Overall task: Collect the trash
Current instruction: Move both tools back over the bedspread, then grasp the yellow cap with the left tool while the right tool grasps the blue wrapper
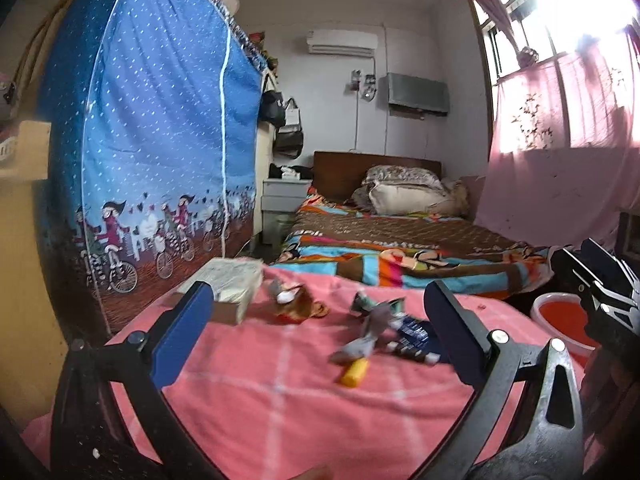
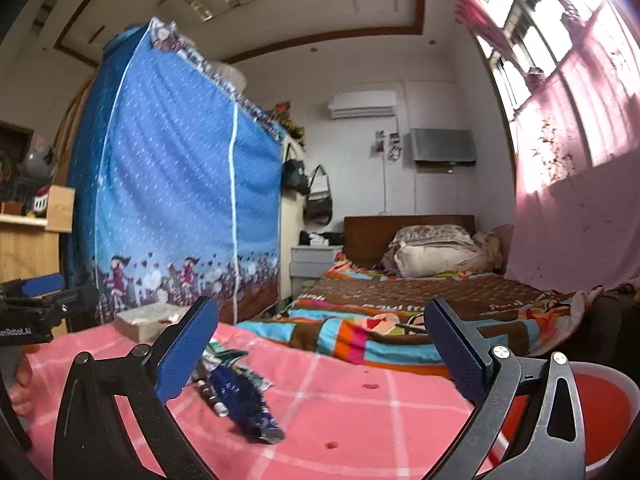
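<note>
Bedroom setting, daylight through pink curtains (image 1: 560, 120) on the right wall. Foreground: pink checked cloth (image 1: 280, 392) spread over a flat surface, with a tall blue fabric wardrobe printed with cyclists (image 1: 160, 140) rising to its left. Further back, a wooden-headboard bed under a brown and multicoloured striped blanket (image 1: 400, 248), pillows piled at its head.

Scattered trash on the pink cloth: a dark blue crumpled foil wrapper (image 2: 244, 404) near the middle, a grey crumpled scrap (image 1: 368, 332) lying against it, a small yellow tube-like piece (image 1: 354, 372) just in front of the grey scrap, a green and white wrapper (image 1: 366, 302) slightly behind, and a brown and red crumpled packet (image 1: 300, 308) toward the left. Flat pale cardboard box (image 1: 232, 280) at the cloth's far left corner, close to the wardrobe.

Red round plastic basin with a white rim (image 1: 560, 320) just off the cloth's right edge, low down.

Left gripper (image 1: 316, 324) spread wide with blue-padded fingers (image 1: 180, 336), nothing between them, raised above the cloth with the trash ahead. Right gripper (image 2: 320, 348) likewise spread wide and holding nothing, the blue wrapper lying below its left finger and the basin under its right one.
</note>
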`<state>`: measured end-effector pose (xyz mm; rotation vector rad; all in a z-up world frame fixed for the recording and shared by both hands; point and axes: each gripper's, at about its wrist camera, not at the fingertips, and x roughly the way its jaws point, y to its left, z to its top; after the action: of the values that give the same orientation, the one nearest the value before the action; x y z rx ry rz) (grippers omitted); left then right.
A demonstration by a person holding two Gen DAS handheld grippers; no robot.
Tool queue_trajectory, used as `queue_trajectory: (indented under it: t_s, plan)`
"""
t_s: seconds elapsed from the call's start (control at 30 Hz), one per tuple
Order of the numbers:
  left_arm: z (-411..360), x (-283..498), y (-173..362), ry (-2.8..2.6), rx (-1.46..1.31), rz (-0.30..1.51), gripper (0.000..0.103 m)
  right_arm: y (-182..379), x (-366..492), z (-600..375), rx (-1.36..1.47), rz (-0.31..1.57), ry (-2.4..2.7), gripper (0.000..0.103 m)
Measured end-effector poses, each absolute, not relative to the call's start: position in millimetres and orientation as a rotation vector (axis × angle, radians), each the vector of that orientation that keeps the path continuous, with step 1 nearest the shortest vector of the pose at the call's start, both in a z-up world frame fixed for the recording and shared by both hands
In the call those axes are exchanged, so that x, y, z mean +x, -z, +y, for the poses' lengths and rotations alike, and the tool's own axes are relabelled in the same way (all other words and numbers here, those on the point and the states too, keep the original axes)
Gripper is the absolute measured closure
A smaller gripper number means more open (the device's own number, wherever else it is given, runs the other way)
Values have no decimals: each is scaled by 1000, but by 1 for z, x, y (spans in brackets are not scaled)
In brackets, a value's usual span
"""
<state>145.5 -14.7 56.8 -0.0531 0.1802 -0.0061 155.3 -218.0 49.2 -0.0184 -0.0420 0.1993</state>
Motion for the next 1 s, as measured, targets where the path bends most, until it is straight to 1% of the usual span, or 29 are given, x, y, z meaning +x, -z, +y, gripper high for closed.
queue_trajectory:
  t_s: [0.17,0.33,0.43,0.5,0.53,0.57,0.6,0.63,0.7,0.73,0.8,0.93,0.97,1.0]
  plan:
    - [-3,157,-45,17,-72,252,0,-41,165,-204,-80,15,-211,0]
    - [-6,177,-33,71,-73,368,0,-33,182,-200,-99,121,-230,0]
    - [-12,188,-27,114,-54,438,11,-28,194,-196,-117,193,-245,2]
    - [-16,196,-22,148,-50,491,23,-23,203,-191,-137,257,-259,10]
    - [-17,199,-20,162,-52,513,26,-21,205,-188,-143,277,-265,12]
    - [-18,202,-18,174,-54,535,30,-18,209,-187,-151,303,-274,16]
    - [-19,205,-16,190,-58,554,35,-16,213,-184,-161,336,-284,17]
    - [-19,206,-14,206,-61,570,37,-14,215,-182,-166,359,-290,17]
    - [-20,210,-11,233,-61,597,45,-6,222,-178,-176,422,-313,19]
    - [-22,210,-10,245,-59,608,47,-4,224,-178,-180,443,-323,20]
    - [-26,212,-8,263,-44,629,55,0,227,-175,-191,478,-335,20]
    - [-35,217,-3,289,-6,677,62,10,233,-166,-246,551,-332,22]
    - [-37,218,-2,287,4,689,63,13,234,-163,-263,572,-331,25]
    - [-39,219,-1,279,13,700,64,15,235,-161,-273,583,-331,33]
